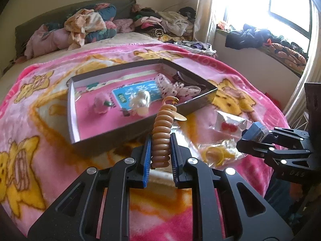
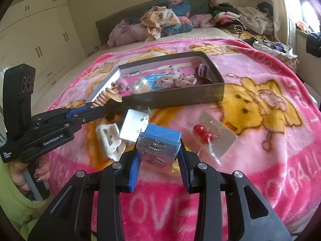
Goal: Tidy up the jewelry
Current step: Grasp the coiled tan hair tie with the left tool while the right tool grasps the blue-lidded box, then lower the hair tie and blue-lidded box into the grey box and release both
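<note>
My left gripper point(image 1: 160, 140) is shut on a tan beaded bracelet point(image 1: 162, 138) and holds it just short of the near wall of the dark shallow box point(image 1: 140, 124); it also shows in the right wrist view point(image 2: 94, 105) with the bracelet point(image 2: 104, 97). My right gripper point(image 2: 159, 156) is shut on a small clear box with a blue lid point(image 2: 158, 146) holding sparkly jewelry, above the pink blanket; it shows at the right of the left wrist view point(image 1: 251, 138). The dark box point(image 2: 180, 96) holds a pearl piece point(image 1: 141, 99), a pink flower item point(image 1: 100, 104), a blue card and dotted fabric.
On the blanket lie a bag with red beads point(image 2: 202, 133), a white hair claw point(image 2: 109, 140), a white card point(image 2: 133, 127), and a bag with yellow rings point(image 1: 215, 152). Piled clothes point(image 2: 160, 23) sit at the bed's head. A window ledge point(image 1: 260, 36) is at right.
</note>
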Tool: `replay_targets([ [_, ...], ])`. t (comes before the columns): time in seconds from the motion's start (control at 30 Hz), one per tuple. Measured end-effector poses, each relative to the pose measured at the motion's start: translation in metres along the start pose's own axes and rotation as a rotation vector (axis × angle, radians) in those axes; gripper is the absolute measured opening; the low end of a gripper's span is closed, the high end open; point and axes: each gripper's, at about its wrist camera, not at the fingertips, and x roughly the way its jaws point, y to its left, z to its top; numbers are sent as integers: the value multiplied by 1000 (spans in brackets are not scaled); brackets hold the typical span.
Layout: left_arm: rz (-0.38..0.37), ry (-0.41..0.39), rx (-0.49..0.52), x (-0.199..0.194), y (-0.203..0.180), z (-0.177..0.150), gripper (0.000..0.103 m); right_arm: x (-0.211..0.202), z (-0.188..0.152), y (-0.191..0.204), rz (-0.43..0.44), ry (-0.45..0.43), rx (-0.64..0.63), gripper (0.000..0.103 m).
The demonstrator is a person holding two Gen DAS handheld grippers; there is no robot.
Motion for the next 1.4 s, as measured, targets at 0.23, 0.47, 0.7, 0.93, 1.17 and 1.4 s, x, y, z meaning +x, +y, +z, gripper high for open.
replay_targets([
  [0.23,9,-16,-11,8,-3,17,11,-3,8,-8,-18,-18,10,33],
  [0.47,25,-28,-33,17,1,31,11,2,20,-14,-25,-28,17,33],
  [0.7,35,-38,-45,23,5,39,11,9,39,-16,-30,-43,10,33],
  [0.93,44,-33,-62,32,13,45,11,24,58,-17,-42,-46,-4,33],
  [1.17,58,-32,-90,41,25,50,11,36,72,-20,-48,-43,-8,33],
  [1.4,98,-30,-102,54,36,53,11,47,86,-24,-58,-40,-7,33],
])
